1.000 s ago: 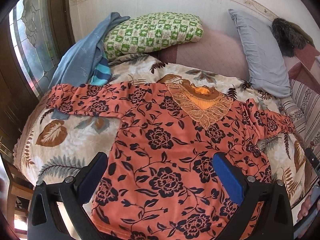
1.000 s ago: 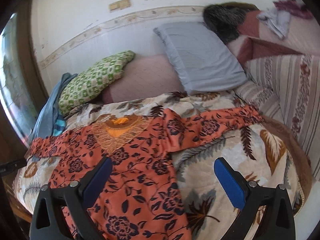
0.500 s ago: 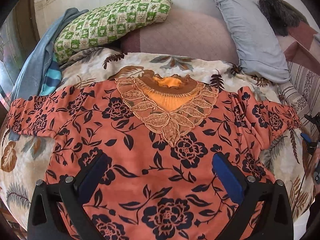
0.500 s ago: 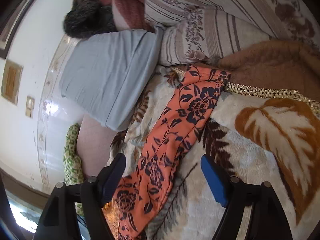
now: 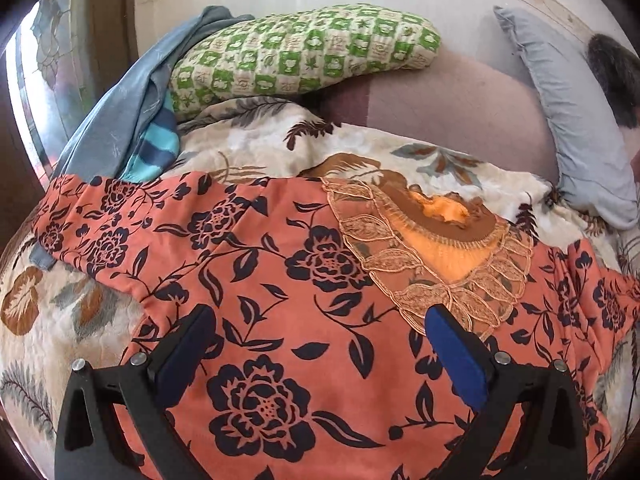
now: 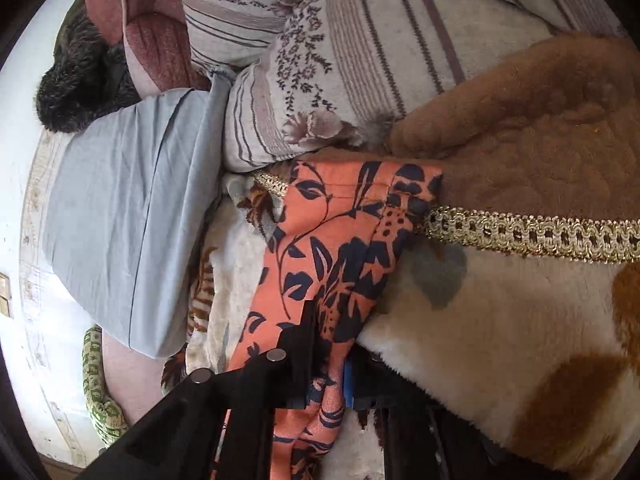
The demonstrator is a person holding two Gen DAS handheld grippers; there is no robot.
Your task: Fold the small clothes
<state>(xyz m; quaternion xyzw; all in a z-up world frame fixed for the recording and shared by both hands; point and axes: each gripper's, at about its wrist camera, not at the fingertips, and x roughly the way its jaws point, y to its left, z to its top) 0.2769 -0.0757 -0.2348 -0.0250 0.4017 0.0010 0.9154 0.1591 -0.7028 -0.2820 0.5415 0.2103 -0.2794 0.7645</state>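
An orange top (image 5: 280, 304) with dark blue flowers and a lace collar (image 5: 440, 256) lies spread flat on the bed. My left gripper (image 5: 316, 344) is open and empty, just above the top's chest, left of the collar. My right gripper (image 6: 332, 344) is shut on the top's right sleeve (image 6: 332, 240), near the cuff, which lies over the blanket's gold braid trim (image 6: 532, 232).
A leaf-print fleece blanket (image 5: 60, 312) covers the bed. A green checked pillow (image 5: 304, 60), blue clothes (image 5: 120, 120) and a grey pillow (image 5: 572, 120) lie at the back. A striped floral cushion (image 6: 360, 64) and brown fleece (image 6: 540, 128) sit beyond the sleeve.
My right gripper moved onto the right sleeve and closed on it. My left gripper shifted left across the top's chest and stayed open.
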